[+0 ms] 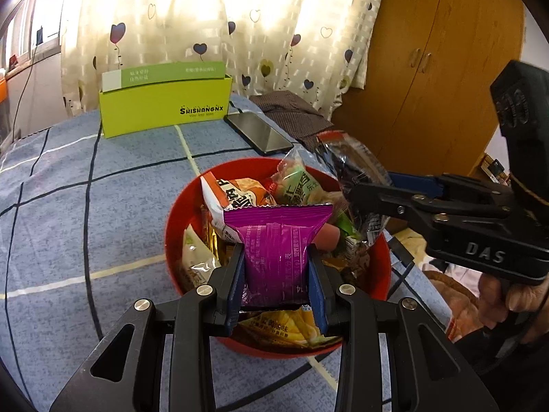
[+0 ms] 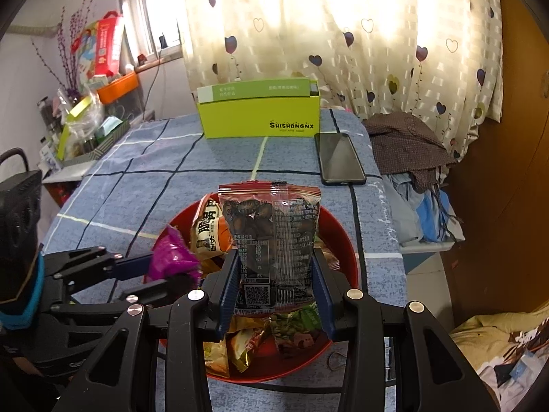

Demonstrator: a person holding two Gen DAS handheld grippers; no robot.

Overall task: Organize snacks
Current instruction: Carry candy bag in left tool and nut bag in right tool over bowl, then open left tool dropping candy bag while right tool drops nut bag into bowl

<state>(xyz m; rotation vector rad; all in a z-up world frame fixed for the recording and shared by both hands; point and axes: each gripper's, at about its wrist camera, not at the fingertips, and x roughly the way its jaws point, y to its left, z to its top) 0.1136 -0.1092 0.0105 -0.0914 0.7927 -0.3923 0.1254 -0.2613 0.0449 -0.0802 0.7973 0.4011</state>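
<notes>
Snacks fill a red bowl (image 1: 381, 267) that sits on a blue checked cloth (image 1: 68, 206) in the lower middle of both views. The bowl holds many small packs, orange, green, yellow and white ones, all piled up.

The left gripper (image 1: 279, 271) is at the bottom middle of its own view. Its two fingers pinch a purple pack (image 1: 279, 240) from both sides. The pack stands upright over the bowl, with its crimped top edge spread wide above the fingers. In the right view this gripper (image 2: 161, 267) comes in from the lower left, and the purple pack (image 2: 173, 257) looks a bit blurred there.

The right gripper (image 2: 276, 274) is at the bottom middle of its own view. Its fingers pinch a clear pack (image 2: 271, 233) with a red top edge and dark round bits inside, maybe nuts, but the print is too small to read. This pack also stands upright over the bowl. In the left view the same gripper (image 1: 360, 192) reaches in from the right side, with a hand (image 1: 507, 295) under its handle at the lower right.

Behind the bowl, in the upper middle, a green box (image 1: 161, 106) stands on the cloth. A black phone (image 1: 260, 134) lies flat just to the right of it. A dark cloth (image 2: 405, 140) is bunched up further right. A curtain with hearts (image 2: 343, 34) hangs across the top.
</notes>
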